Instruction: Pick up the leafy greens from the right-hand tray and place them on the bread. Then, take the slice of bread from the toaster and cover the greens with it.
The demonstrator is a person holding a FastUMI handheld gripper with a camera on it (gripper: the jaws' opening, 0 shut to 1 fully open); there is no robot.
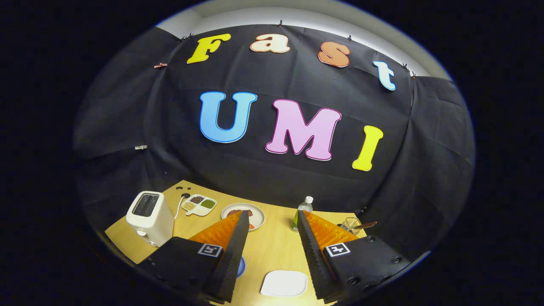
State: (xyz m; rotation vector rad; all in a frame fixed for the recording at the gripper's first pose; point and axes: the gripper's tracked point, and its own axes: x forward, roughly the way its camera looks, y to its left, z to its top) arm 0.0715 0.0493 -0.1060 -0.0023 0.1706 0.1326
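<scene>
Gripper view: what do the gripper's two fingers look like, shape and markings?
The gripper has two wedge-shaped fingers tapering forward, with ribbed, sawtooth inner faces. Each base carries a small square black-and-white marker tag; round screw heads show on one base.

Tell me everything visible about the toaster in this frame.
The cream-white boxy two-slot toaster stands upright on the wooden table, near its far-left corner, beyond and left of the open tool. Its casing looks like smooth plastic. Two dark slots open upward; whether bread sits inside cannot be told. A white cord runs from its right side. Nothing grips it.

One toaster [149, 217], one bottle [302, 212], three plates [284, 283].
</scene>
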